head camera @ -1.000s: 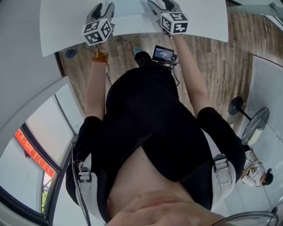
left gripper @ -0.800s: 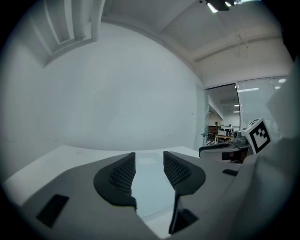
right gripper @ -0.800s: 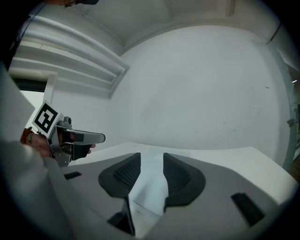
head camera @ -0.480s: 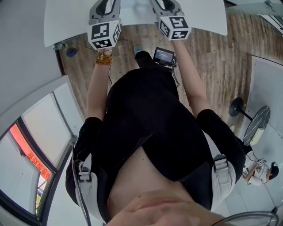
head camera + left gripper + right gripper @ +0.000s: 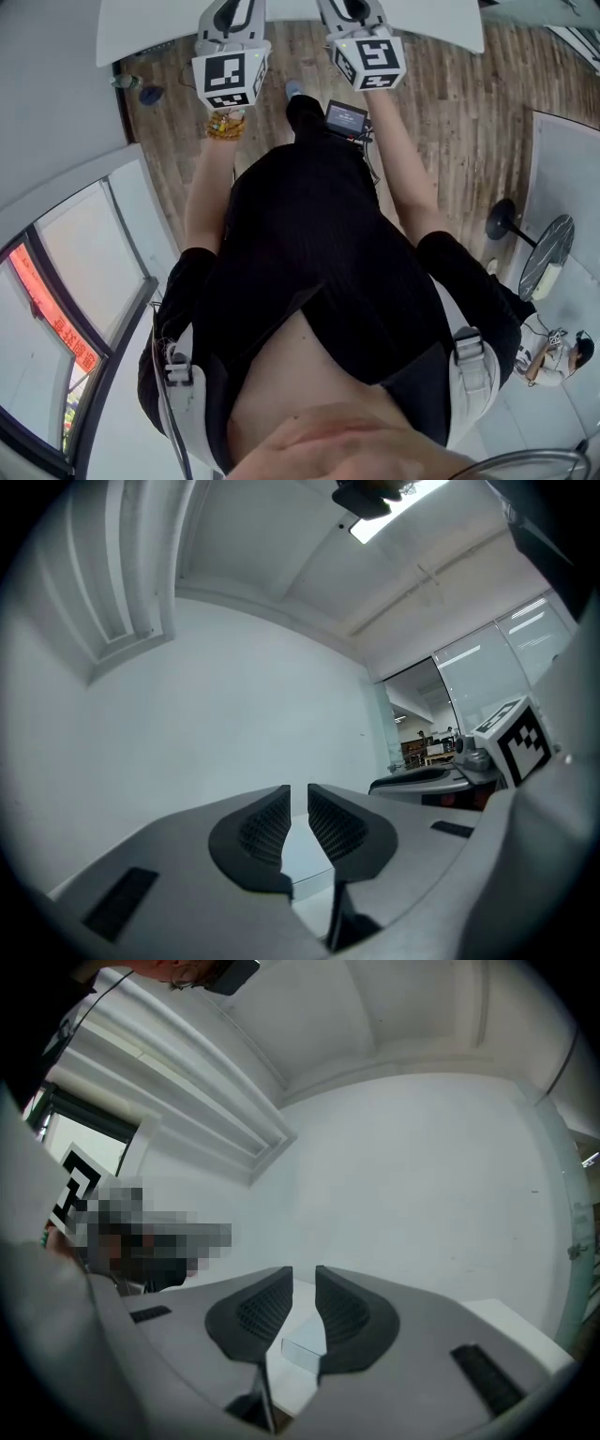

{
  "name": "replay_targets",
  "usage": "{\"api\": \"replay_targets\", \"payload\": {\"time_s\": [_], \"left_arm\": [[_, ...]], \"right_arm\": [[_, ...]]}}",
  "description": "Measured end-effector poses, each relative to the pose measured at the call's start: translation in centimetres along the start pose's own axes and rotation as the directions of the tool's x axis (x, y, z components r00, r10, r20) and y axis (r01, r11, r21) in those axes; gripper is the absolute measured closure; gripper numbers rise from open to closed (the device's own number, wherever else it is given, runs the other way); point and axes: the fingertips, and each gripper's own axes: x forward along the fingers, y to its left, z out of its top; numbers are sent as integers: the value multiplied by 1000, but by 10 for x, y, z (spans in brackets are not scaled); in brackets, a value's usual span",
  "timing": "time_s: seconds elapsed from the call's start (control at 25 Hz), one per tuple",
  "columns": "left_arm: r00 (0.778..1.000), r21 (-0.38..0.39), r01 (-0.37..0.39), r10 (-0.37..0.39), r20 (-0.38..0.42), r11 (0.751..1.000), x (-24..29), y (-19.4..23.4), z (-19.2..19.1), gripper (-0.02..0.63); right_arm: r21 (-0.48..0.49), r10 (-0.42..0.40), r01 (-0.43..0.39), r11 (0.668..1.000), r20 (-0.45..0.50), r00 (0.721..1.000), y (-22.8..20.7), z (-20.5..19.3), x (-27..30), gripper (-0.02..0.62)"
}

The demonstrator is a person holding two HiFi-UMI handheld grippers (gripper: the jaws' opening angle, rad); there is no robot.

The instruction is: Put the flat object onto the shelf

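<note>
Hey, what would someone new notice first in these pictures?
The person's black top fills the head view's middle. Above it, the left gripper and right gripper reach over a white table; their jaws have just been closing to narrow gaps, a pale flat edge low in each.

Open air ahead, up to a plain white wall (image 5: pixel 234 696); below — the white tabletop (image 5: pixel 141 33).

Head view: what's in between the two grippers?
Just wooden floor, in the head view. The left gripper and right gripper have just been closing their jaws, nothing between them.
</note>
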Motion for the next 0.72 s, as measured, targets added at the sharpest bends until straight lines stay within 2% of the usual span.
{"api": "replay_targets", "payload": {"time_s": [0.36,0.72], "left_arm": [[1000,9,-12,12,12,1000,-60,-18,4,559],[999,14,-19,19,31,1000,-83,-42,8,563]], "right_arm": [[-13,-43,43,999,24,999,38,5,-50,520],[-5,-107,107,994,49,993,41,6,-90,529]]}}
